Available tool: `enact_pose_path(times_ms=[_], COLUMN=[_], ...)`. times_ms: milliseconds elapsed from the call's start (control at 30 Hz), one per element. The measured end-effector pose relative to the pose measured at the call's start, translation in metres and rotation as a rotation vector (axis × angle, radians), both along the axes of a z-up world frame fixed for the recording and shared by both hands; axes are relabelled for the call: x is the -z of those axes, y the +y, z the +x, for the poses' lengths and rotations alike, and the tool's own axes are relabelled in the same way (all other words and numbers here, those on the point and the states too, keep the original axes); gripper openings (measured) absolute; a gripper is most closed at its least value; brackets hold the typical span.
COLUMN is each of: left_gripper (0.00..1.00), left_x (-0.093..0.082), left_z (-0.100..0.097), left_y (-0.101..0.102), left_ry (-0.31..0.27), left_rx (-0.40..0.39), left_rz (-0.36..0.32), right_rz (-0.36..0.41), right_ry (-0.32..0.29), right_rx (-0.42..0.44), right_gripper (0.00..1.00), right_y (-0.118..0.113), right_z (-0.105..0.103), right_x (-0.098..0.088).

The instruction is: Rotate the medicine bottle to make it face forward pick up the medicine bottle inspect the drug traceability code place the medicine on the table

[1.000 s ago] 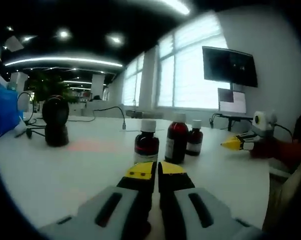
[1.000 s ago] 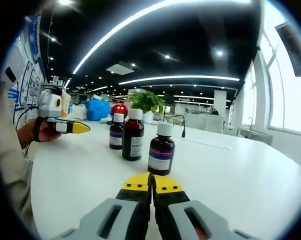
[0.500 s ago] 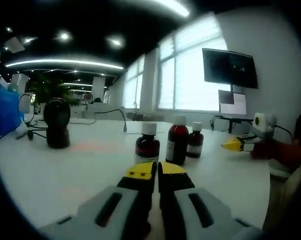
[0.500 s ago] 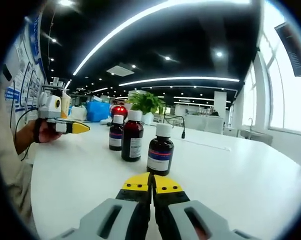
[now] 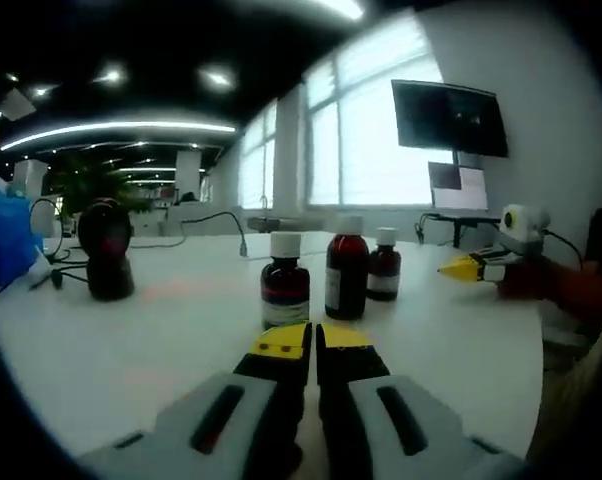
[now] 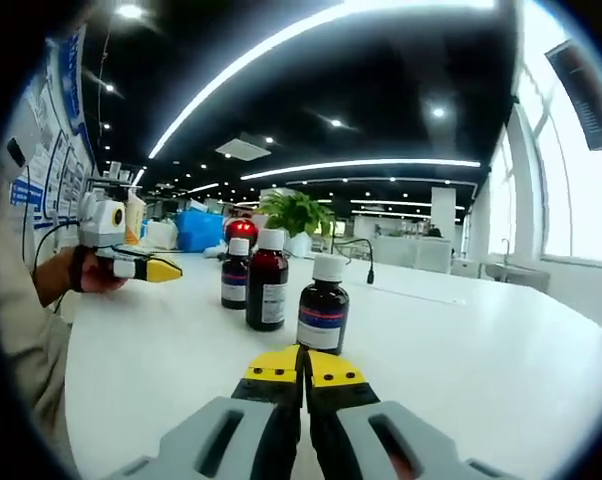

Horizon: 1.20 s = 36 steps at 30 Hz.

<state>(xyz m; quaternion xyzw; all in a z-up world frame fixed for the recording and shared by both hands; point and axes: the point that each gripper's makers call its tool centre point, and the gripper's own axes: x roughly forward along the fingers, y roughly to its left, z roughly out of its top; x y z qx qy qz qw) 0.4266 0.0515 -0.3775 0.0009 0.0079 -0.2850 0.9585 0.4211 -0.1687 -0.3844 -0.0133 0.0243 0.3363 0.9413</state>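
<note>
Three medicine bottles upright on white table.
We hold both grippers (left, right) jaws pressed together, empty.

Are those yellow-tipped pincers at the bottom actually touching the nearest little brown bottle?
Apart. In the right gripper view, white table shows between the right gripper and the nearest bottle.
</note>
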Motion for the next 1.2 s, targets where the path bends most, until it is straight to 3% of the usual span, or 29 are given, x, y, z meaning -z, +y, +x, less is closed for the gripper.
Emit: enact_pose_path(times_ms=[100, 200, 400, 600, 800, 933, 1200], left_gripper=[0.00, 0.00, 0.00, 0.00, 0.00, 0.00, 0.00], left_x=[-0.001, 0.002, 0.004, -0.002, -0.004, -0.004, -0.010], left_z=[0.003, 0.002, 0.000, 0.000, -0.001, -0.002, -0.001], left_y=[0.004, 0.001, 0.000, 0.007, 0.006, 0.004, 0.008], left_ry=[0.002, 0.020, 0.002, -0.007, -0.013, -0.005, -0.004], left_rx=[-0.018, -0.003, -0.005, -0.020, -0.014, -0.001, 0.007], left_rz=[-0.021, -0.015, 0.032, -0.023, -0.038, -0.047, -0.112], right_rz=[0.032, -0.001, -0.062, -0.078, -0.145, -0.128, -0.113], right_ry=[0.030, 0.025, 0.024, 0.028, -0.001, -0.038, -0.056], right_rx=[0.053, 0.066, 0.066, 0.072, 0.059, 0.082, 0.098], right_gripper=[0.00, 0.00, 0.00, 0.00, 0.00, 0.00, 0.00], right_y=[-0.015, -0.014, -0.010, -0.008, 0.000, -0.004, -0.004], right_z=[0.004, 0.002, 0.001, 0.001, 0.000, -0.001, -0.002], right_x=[0.001, 0.004, 0.010, 0.012, 0.014, 0.006, 0.000])
